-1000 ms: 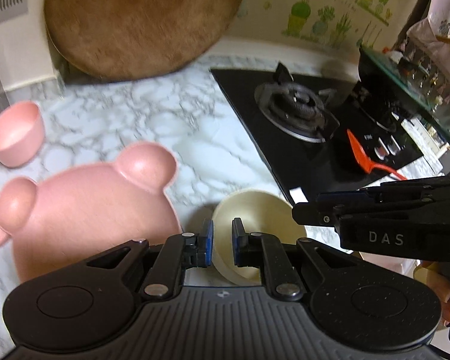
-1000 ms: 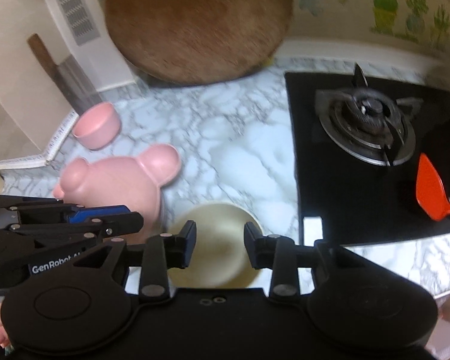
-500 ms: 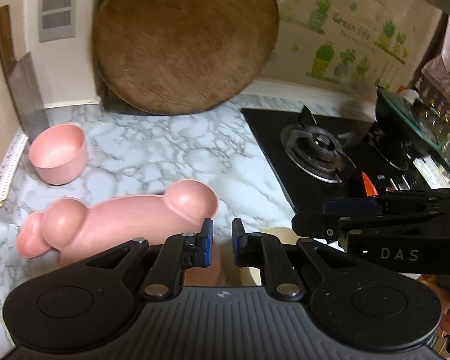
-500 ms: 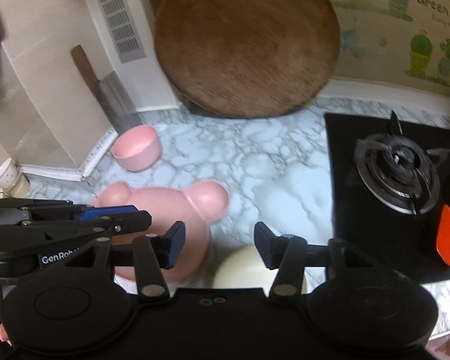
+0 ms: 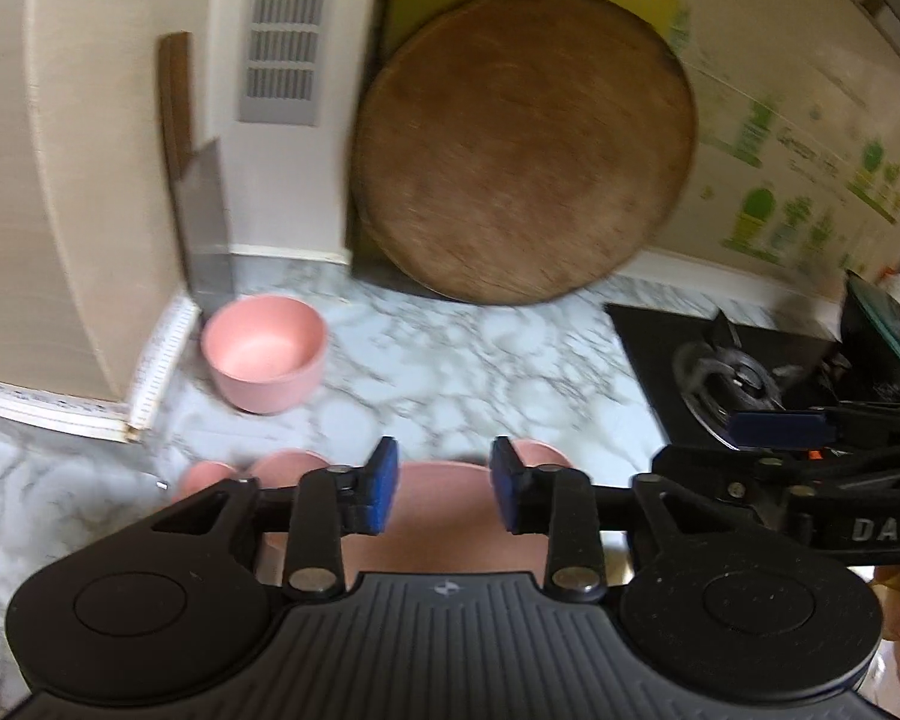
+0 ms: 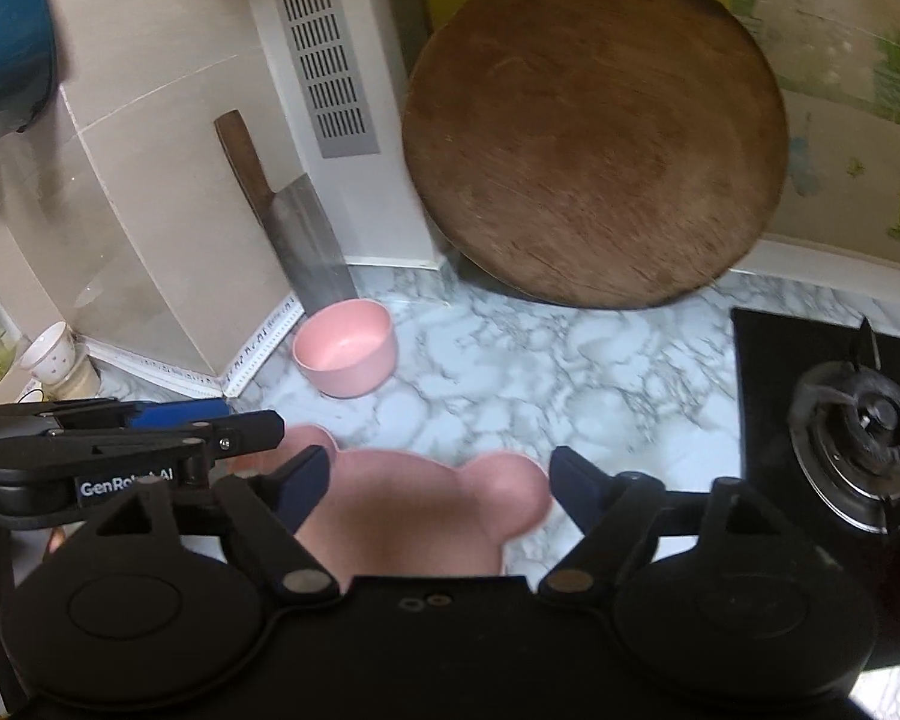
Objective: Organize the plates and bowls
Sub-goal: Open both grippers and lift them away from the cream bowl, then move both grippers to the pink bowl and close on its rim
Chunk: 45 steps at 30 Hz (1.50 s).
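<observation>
Left wrist: left gripper (image 5: 443, 489) pitched down over the pink bear plate (image 5: 438, 531) on the marble surface (image 5: 450, 360), jaws just opened, gripping nothing; pink bowl (image 5: 264, 354) far left. Right wrist: right gripper (image 6: 441, 489) angled down, jaws just widened, empty; only here: cleaver (image 6: 294, 222), small cup (image 6: 51, 354).

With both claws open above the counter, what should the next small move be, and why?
Probably reach the left claw, whose jaws have just been opening and are empty, toward the small round pink bowl: it stands apart from the pink bear-shaped plate.
</observation>
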Tool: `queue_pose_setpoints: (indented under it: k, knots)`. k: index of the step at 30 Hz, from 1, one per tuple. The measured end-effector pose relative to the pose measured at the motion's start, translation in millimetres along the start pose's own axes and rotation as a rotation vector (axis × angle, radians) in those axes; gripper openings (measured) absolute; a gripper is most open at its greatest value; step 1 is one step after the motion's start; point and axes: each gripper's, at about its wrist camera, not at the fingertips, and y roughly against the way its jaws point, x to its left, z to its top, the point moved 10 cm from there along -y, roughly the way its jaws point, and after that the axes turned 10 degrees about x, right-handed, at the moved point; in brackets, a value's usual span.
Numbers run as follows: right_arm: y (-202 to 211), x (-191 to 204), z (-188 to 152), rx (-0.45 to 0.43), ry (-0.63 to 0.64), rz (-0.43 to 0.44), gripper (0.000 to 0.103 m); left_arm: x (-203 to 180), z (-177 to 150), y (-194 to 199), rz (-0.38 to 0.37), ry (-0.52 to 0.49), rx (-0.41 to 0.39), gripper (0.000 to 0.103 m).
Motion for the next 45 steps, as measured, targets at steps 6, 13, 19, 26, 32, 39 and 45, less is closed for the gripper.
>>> queue_pose_setpoints:
  k: [6, 13, 19, 26, 32, 39, 45]
  knots:
    - [-18.3, 11.6, 11.6, 0.018, 0.006, 0.032, 0.098, 26.1, 7.9, 1.3, 0.054, 0.057, -0.045, 0.073]
    - [-38.4, 22.7, 30.7, 0.003, 0.02, 0.032, 0.103, 49.0, 16.8, -7.4, 0.109, 0.096, -0.065, 0.077]
    - [-63.4, 27.8, 54.7, 0.022, -0.001, 0.038, 0.103, 67.9, 26.0, -23.8, 0.168, 0.125, -0.061, 0.077]
    - [-97.5, 37.9, 80.5, 0.055, 0.002, 0.039, 0.103, 89.8, 39.5, -44.0, 0.213, 0.168, -0.026, 0.077]
    - [-128.6, 42.0, 103.3, 0.088, -0.024, 0.065, 0.101, 108.5, 52.5, -68.5, 0.221, 0.226, 0.017, 0.077]
    - [-175.8, 43.4, 118.4, 0.159, -0.062, 0.088, 0.099, 126.3, 58.9, -103.8, 0.216, 0.291, 0.085, 0.077]
    - [-218.5, 39.0, 122.5, 0.231, -0.083, 0.085, 0.089, 137.6, 63.8, -134.3, 0.221, 0.33, 0.124, 0.077]
